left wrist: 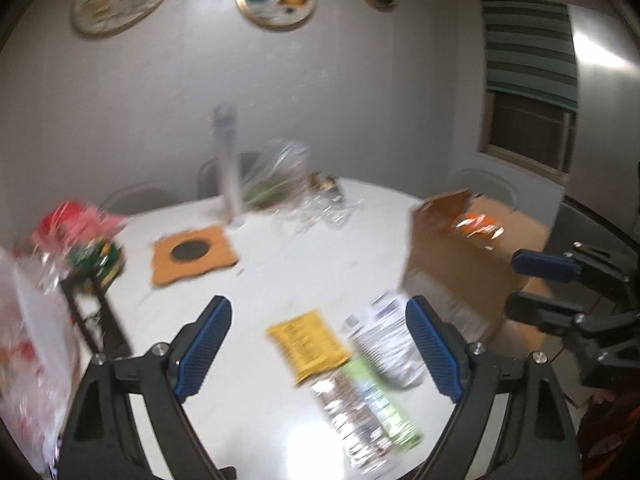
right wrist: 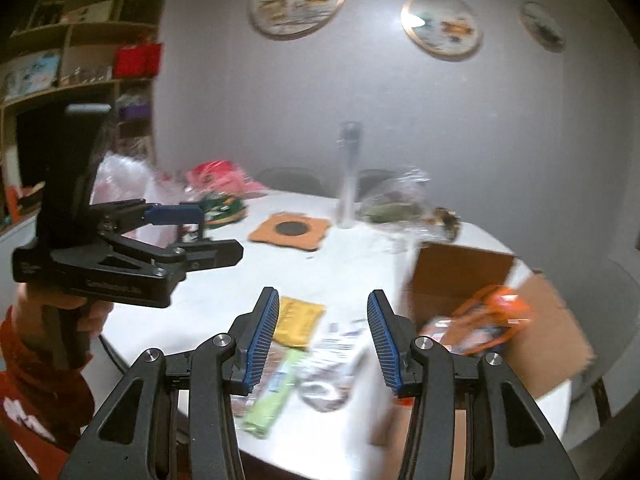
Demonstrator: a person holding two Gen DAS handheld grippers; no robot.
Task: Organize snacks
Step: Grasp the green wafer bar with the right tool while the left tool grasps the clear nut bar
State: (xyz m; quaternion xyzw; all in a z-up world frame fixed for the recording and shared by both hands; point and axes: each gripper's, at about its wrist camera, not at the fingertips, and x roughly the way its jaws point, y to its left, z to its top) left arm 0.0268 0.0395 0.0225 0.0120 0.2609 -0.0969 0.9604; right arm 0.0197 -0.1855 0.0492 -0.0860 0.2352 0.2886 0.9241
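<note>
Both views are blurred. A yellow snack packet [left wrist: 307, 343] [right wrist: 297, 320], a green snack bar [left wrist: 380, 400] [right wrist: 272, 396] and a clear plastic wrapper [left wrist: 387, 340] [right wrist: 332, 364] lie on the white round table [left wrist: 280, 272] near its front edge. An open cardboard box [left wrist: 472, 264] [right wrist: 460, 276] at the right holds an orange snack bag [left wrist: 478, 227] [right wrist: 486, 320]. My left gripper [left wrist: 318, 344] [right wrist: 208, 232] is open and empty above the packets. My right gripper [right wrist: 324, 344] [left wrist: 516, 284] is open and empty beside the box.
An orange mat with a dark disc [left wrist: 194, 256] lies mid-table. A tall grey bottle [left wrist: 228, 160] and crinkled clear bags [left wrist: 288, 184] stand at the back. Red and green packages [left wrist: 80, 240] sit on a dark stand at the left. Chairs ring the table; shelves [right wrist: 80, 60] are far left.
</note>
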